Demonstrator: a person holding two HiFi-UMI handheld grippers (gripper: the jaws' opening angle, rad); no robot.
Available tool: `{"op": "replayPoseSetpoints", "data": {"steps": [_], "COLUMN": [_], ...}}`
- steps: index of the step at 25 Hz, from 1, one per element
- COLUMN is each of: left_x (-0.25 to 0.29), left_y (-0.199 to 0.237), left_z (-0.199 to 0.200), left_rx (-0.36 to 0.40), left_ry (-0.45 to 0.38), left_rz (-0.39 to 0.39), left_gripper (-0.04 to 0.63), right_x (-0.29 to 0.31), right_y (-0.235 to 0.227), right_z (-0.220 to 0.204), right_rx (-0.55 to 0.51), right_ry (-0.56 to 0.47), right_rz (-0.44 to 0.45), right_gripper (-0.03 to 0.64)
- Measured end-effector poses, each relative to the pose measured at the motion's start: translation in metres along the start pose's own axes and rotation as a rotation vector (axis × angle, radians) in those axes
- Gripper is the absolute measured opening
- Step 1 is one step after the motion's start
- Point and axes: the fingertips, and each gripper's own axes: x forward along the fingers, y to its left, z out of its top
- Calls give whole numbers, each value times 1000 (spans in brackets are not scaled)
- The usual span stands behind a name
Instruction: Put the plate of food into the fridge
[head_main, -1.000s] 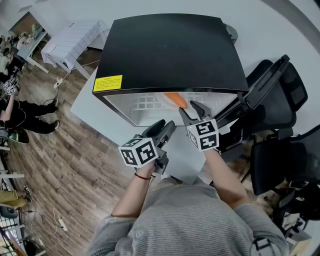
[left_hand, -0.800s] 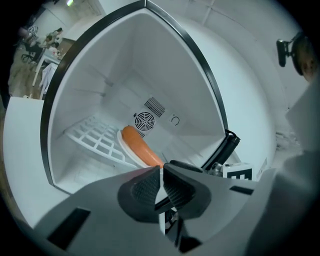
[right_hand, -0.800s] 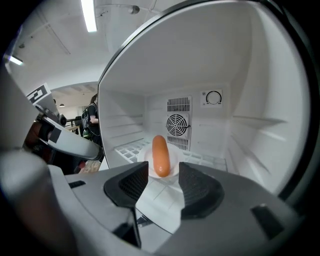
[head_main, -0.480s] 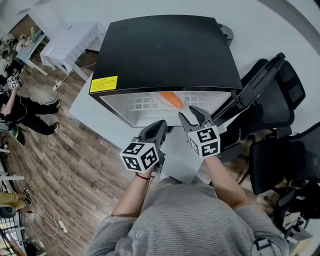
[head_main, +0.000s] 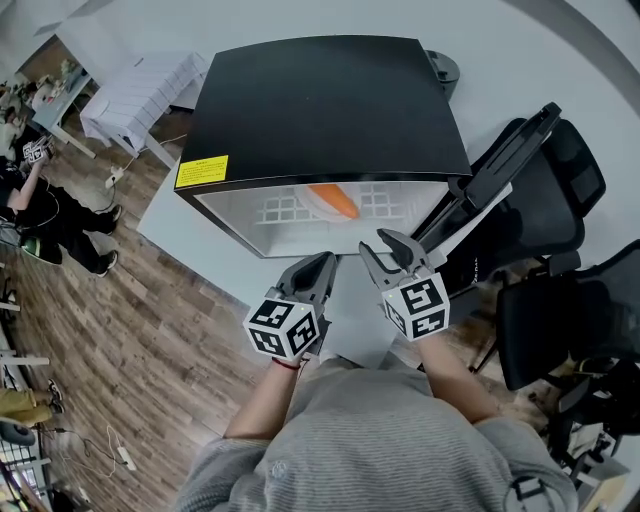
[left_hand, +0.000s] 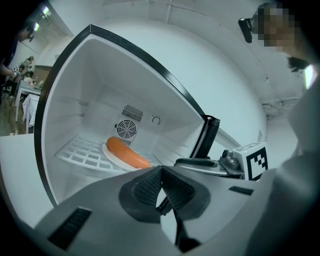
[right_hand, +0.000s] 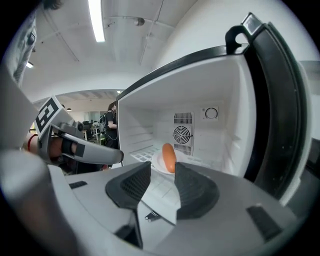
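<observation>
The fridge (head_main: 330, 105) has a matt black top and a smooth white plastic lining, the floor (head_main: 120, 330) is wood plank, the sweater (head_main: 380, 440) grey ribbed cloth.

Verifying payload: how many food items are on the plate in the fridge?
1. One orange sausage-shaped food item lies on the round white plate, on the white wire shelf inside the open black mini fridge. The plate's far edge is partly hidden.
</observation>
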Motion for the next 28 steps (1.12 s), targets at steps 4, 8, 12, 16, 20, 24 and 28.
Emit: {"op": "replayPoseSetpoints", "data": {"steps": [4, 8, 12, 16, 20, 24, 28], "left_x": [-1, 0, 0, -4, -10, -18, -26], "left_y": [-11, -20, -27, -34, -45, -59, -70], "left_z": [-3, -2, 0, -1, -3, -3, -4], "left_rx": [2, 4, 10, 23, 44, 77, 104], "left_ry": [-5, -13, -25, -34, -43, -71, -99], "left_rz": [-22, -38, -46, -47, -59, -89, -113], "left_gripper": [11, 11, 11, 11, 11, 11, 11], "right_x": [-12, -24, -35, -48, -63, -80, -97], "right_y": [-2, -1, 4, 7, 13, 23, 35], "right_z": [-1, -1, -1, 1, 8, 22, 24], "right_rx": [1, 0, -3, 12, 21, -18, -39], "right_ry": [-7, -25, -45, -66, -97, -157, -213], "right_rz": [-4, 4, 23, 35, 51, 86, 127], "right_gripper": [119, 36, 14, 14, 14, 14, 14]}}
